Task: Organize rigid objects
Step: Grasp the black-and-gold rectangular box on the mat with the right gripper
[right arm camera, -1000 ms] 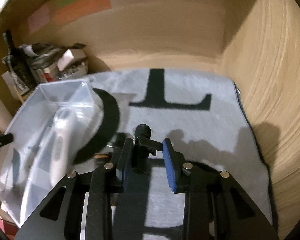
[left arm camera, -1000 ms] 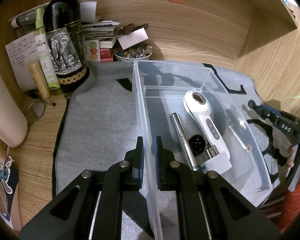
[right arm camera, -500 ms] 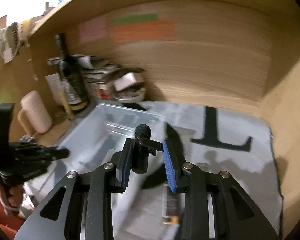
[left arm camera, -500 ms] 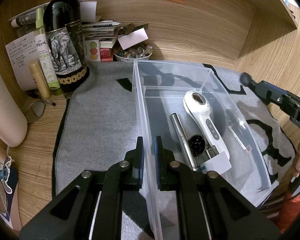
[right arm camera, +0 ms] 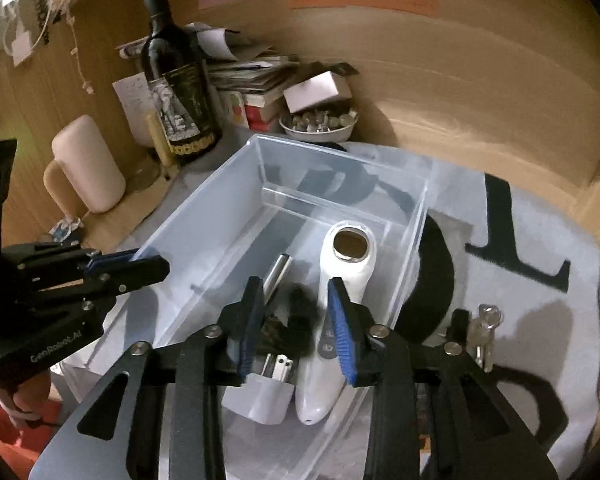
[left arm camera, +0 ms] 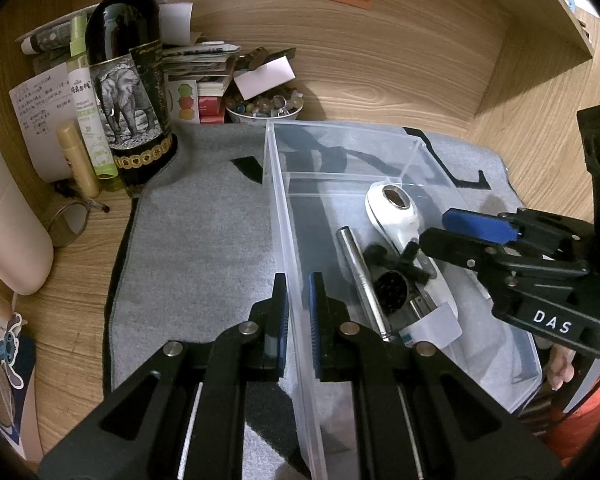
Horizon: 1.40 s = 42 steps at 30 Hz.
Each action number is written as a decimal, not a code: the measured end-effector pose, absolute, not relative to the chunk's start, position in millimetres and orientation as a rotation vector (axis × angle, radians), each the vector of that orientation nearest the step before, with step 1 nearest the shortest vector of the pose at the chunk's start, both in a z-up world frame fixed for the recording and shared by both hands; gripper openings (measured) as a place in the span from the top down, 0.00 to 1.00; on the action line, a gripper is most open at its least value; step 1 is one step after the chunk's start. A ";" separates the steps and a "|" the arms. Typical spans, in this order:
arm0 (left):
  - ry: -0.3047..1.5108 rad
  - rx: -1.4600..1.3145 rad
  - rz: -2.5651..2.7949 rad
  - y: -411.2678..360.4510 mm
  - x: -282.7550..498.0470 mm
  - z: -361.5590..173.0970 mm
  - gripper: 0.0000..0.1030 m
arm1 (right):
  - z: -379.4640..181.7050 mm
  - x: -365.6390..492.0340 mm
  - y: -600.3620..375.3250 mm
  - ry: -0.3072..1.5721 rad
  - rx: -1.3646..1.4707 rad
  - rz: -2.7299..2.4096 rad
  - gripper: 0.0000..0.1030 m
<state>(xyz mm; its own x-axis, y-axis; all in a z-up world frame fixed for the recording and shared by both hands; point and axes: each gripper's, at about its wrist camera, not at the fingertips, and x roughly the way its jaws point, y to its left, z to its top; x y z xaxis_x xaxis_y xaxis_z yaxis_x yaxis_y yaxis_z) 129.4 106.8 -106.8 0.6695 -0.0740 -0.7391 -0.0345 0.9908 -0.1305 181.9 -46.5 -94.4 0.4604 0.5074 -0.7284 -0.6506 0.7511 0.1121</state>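
Note:
A clear plastic bin (left arm camera: 296, 216) (right arm camera: 204, 220) sits on a grey mat. My left gripper (left arm camera: 298, 292) is shut on the bin's left wall. Inside lie a white handheld device (left arm camera: 396, 212) (right arm camera: 350, 264), a silver cylinder (left arm camera: 360, 268) (right arm camera: 276, 270) and a small black T-shaped piece (left arm camera: 400, 260) (right arm camera: 300, 304), blurred. My right gripper (right arm camera: 296, 312) is open above the bin, and the black piece is between its fingers, free of them. It also shows in the left wrist view (left arm camera: 432, 232).
A wine bottle (left arm camera: 128, 92), small bottles (left arm camera: 80, 104), papers and a bowl of beads (left arm camera: 264, 108) stand at the back left. A cream container (left arm camera: 4, 220) lies at the left. Keys (right arm camera: 486, 328) lie on the mat right of the bin. Wooden walls enclose the back and right.
My right gripper carried the black piece from the mat to over the bin, opened and let it go. My left gripper kept its hold on the bin wall.

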 end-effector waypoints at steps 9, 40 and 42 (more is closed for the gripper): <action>0.838 -0.137 -0.022 106.5 129.4 -107.0 0.92 | -71.1 182.7 -81.0 0.746 -0.125 0.637 0.49; 0.836 -0.135 -0.021 106.4 129.7 -106.6 0.91 | -151.7 186.1 -137.4 0.943 -0.178 0.427 0.75; 0.836 -0.137 -0.022 106.2 129.6 -106.6 0.91 | -151.0 187.6 -139.0 0.944 -0.156 0.423 0.79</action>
